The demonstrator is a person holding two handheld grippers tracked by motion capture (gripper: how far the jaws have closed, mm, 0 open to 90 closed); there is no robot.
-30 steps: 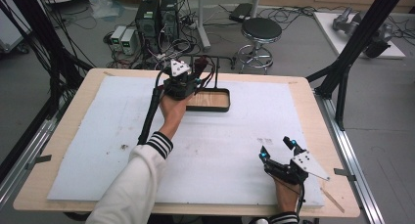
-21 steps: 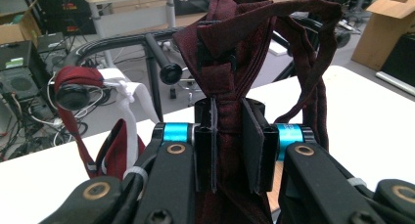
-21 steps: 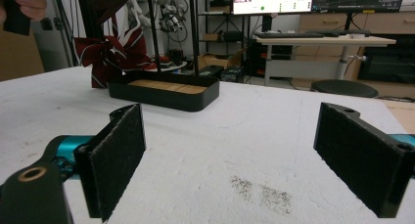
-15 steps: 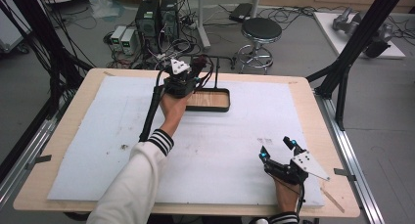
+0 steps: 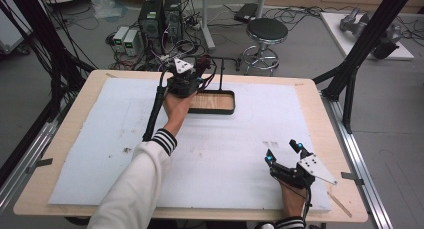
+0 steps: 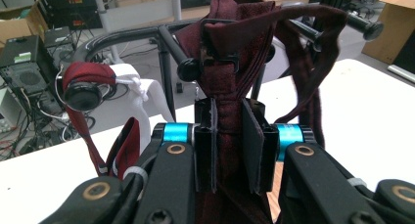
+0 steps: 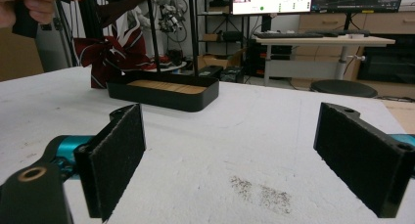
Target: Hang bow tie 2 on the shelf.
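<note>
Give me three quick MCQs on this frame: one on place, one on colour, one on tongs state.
1. Where is the black tray?
A. far side of the table
B. near right corner
C. on the floor

2. What colour is the fabric strap in the left tongs?
A. blue
B. dark red
C. yellow

3. How are the right tongs?
A. shut on the tray
B. shut on a strap
C. open, holding nothing

Answers: 1 A, the high view shows it near the far edge. 2 B, the left gripper view shows maroon cloth between the pads. 3 C, the pads stand wide apart over bare table.

Overhead view; two low tool-mounted close-ups
</note>
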